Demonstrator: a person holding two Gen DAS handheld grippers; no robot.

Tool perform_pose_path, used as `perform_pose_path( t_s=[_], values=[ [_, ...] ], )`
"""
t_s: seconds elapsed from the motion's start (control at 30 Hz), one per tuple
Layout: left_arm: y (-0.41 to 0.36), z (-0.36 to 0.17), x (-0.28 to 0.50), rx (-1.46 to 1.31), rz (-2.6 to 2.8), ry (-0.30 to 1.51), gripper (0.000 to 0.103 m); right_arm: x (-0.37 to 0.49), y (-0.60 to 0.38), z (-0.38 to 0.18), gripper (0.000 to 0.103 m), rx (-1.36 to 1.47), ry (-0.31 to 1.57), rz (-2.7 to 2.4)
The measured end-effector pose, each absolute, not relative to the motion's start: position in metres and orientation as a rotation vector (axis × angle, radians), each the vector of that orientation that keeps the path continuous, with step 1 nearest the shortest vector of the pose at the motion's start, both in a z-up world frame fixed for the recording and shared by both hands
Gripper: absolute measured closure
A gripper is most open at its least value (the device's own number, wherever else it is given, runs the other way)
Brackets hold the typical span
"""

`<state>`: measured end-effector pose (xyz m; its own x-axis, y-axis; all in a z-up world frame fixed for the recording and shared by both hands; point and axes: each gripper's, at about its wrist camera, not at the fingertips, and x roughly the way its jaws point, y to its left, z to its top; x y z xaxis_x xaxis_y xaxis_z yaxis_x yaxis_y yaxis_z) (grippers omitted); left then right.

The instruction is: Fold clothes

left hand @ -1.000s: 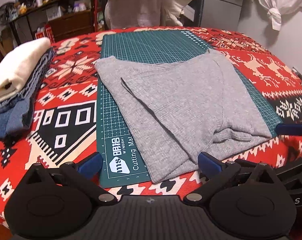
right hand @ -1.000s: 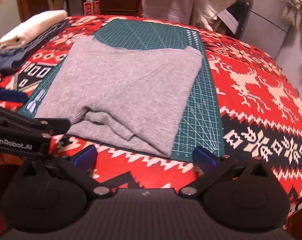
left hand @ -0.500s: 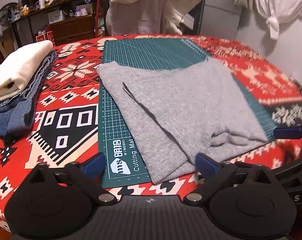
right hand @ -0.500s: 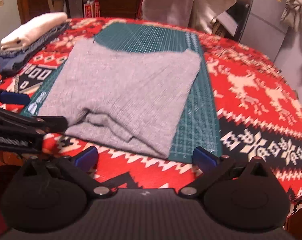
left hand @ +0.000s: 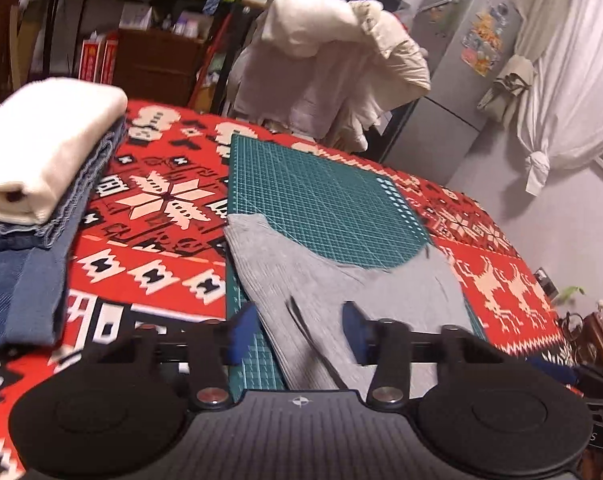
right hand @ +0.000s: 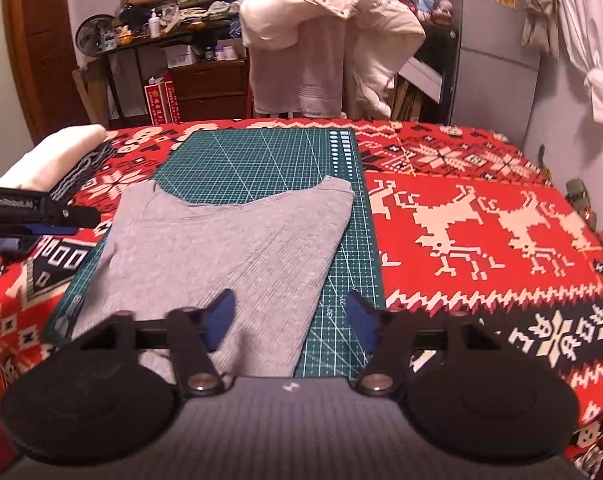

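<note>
On green gridded cutting mat [right hand: 261, 160] | grey ribbed knit top [right hand: 221, 240] half-folded, final fold left | left gripper [left hand: 297, 332], right gripper [right hand: 291, 320] both spread, empty

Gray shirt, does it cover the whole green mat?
No, the gray shirt covers only the near part of the green mat; the far part lies bare.
</note>
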<state>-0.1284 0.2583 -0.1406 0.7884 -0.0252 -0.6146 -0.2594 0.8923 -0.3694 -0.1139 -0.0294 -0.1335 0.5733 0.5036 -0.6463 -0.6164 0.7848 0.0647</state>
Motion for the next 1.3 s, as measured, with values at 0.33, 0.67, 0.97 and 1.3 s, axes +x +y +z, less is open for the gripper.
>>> perform_pose_path(
  t_s=[0.33,0.67,0.97,1.3],
  values=[
    [0.280,-0.163,-0.102,-0.618,0.080,0.721,0.101,-0.087,-0.014,-0.141,0.068,-0.149,0.743,0.693],
    [0.277,-0.165,-0.108,-0.543,0.113,0.703,0.102,-0.075,0.001,-0.142,0.086,-0.139,0.759,0.717],
    [0.272,-0.163,-0.107,-0.484,0.122,0.711,0.101,-0.095,0.025,-0.152,0.092,-0.210,0.812,0.859],
    [0.283,-0.157,-0.124,-0.620,0.138,0.708,0.078,-0.116,0.013,-0.146,0.092,-0.179,0.844,0.888]
  ],
)
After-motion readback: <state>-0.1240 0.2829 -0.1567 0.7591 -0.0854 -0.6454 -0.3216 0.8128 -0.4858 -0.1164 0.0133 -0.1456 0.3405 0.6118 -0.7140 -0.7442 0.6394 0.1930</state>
